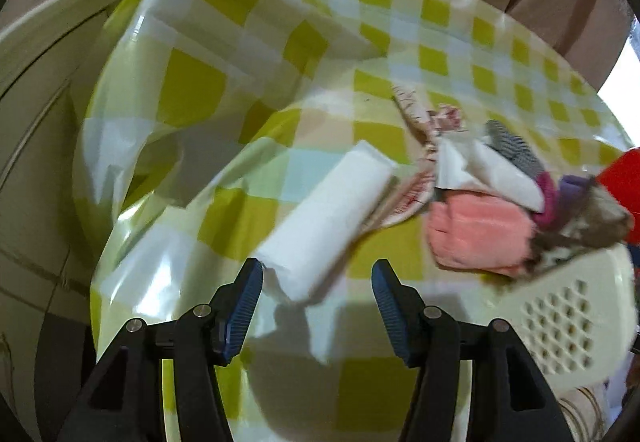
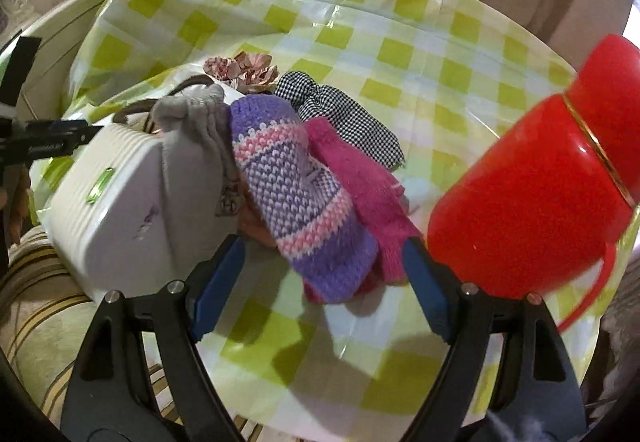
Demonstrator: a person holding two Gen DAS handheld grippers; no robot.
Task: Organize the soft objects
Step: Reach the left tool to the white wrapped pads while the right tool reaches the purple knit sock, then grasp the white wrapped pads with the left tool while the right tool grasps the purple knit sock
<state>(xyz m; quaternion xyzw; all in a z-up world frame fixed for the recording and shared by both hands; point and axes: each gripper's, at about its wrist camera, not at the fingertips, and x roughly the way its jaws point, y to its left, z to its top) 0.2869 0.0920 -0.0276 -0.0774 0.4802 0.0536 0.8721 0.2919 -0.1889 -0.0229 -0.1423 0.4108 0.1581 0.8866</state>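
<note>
Right gripper [image 2: 322, 282] jaws wide apart, straddling purple mitten [image 2: 304, 202] edge.

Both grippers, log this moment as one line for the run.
left gripper: open, white folded cloth just ahead | right gripper: open, around purple knit sock | basket: tipped

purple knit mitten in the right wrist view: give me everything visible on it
The purple knit mitten is chunky yarn, purple and white speckle with pink stripes. It lies flat on the checked tablecloth, rounded end toward the camera, overlapping the pink glove and touching the grey pouch. The right gripper is open around its near end, not visibly touching.
</note>
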